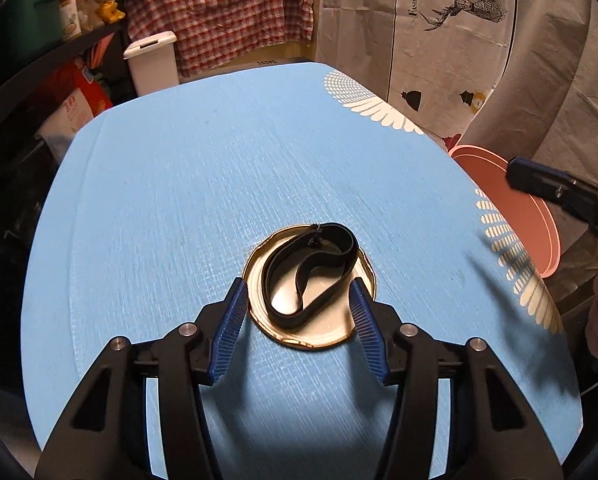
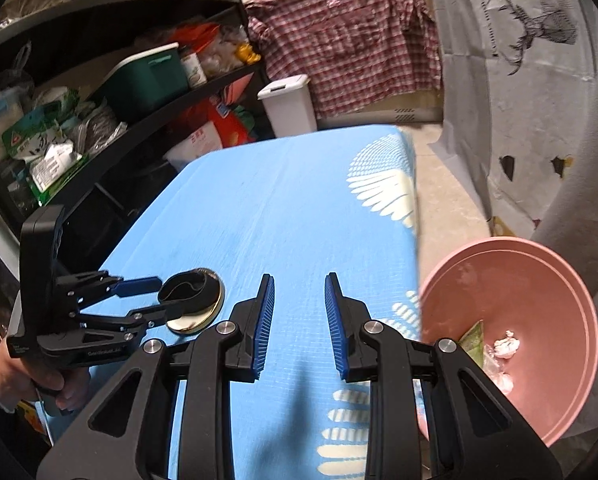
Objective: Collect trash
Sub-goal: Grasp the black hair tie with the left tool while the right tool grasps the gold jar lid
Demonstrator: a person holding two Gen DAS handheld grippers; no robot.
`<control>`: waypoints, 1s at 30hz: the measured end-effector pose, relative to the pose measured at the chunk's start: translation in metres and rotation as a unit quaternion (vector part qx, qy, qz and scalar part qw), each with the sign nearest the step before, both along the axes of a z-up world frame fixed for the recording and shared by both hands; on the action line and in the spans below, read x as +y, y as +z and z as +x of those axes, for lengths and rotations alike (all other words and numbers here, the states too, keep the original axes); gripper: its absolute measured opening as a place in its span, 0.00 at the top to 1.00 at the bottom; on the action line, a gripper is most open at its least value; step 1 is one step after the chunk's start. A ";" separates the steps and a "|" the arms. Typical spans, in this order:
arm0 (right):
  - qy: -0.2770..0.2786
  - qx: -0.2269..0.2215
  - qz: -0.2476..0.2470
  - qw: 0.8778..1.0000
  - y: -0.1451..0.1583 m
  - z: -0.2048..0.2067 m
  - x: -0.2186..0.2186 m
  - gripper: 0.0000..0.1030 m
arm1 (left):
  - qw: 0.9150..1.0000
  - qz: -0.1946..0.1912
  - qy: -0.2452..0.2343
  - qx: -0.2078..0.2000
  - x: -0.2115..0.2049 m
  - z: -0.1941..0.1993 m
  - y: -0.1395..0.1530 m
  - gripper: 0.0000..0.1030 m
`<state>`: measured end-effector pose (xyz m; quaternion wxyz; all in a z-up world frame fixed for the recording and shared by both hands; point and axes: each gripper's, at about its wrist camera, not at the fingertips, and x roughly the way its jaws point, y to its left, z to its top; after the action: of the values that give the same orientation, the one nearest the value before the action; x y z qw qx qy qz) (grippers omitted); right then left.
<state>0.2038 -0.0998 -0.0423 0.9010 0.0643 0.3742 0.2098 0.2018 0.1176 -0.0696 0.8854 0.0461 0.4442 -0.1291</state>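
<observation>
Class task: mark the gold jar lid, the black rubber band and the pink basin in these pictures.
gold jar lid [image 1: 331, 330]: left wrist view, bare inner face near its front rim.
black rubber band [image 1: 339, 249]: left wrist view, far loop.
pink basin [image 2: 539, 280]: right wrist view, bare inner wall.

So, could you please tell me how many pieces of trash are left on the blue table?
2: a gold jar lid between the left gripper's open fingers, and a black rubber band lying on that lid. Nothing else shows on the table.

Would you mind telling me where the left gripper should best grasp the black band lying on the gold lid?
Probably the near bend of the black band, coming from above. It stands on edge in a loop on the flat gold lid, so the open left gripper could pinch one wall without catching the lid.
</observation>
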 end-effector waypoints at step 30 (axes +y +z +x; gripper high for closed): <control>0.094 0.052 -0.071 0.992 -0.048 0.024 0.104 0.92 | 0.992 -0.003 0.126 0.000 0.081 0.008 -0.001 0.86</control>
<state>0.2277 0.0041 -0.0901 0.8589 -0.0241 0.4391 0.2626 0.2099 0.1987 -0.0704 0.8945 -0.0132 0.4465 -0.0185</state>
